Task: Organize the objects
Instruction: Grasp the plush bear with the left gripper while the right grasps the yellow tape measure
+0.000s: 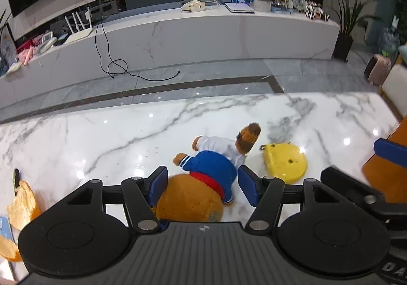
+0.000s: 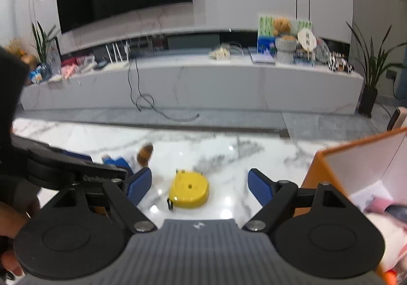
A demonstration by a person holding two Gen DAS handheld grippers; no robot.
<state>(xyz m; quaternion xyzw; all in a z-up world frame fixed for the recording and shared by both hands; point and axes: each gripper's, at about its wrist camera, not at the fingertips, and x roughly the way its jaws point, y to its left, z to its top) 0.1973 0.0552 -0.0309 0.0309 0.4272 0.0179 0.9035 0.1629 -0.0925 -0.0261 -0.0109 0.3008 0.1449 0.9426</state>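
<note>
Both tools point down and forward over the white marble worktop [image 1: 101, 137], each lined up on its own target, which suggests the 2 items are meant to be picked up together. The left gripper [image 1: 202, 185] has its blue fingers [image 1: 159, 183] parted to a middling width on either side of a plush bear [image 1: 201, 183] in a blue sweater with a red hem and a white collar; the toy lies face down, its round orange-brown rump nearest the camera and its head pointing away. The left finger looks close against the plush, but the right one stands clear of it, so nothing is gripped yet. The right gripper [image 2: 199, 185] is spread wide and empty, with a round yellow tape measure [image 2: 189, 189] lying flat on the marble centred in the gap ahead; the wide spread suits its broad disc shape. Bear and tape measure lie just beside each other. At the right edge stands an orange box [image 2: 330, 157] with a pale inside and some pink and white things already in it, probably where these items belong. Pieces of orange peel [image 1: 23, 204] lie at the far left of the worktop.
</note>
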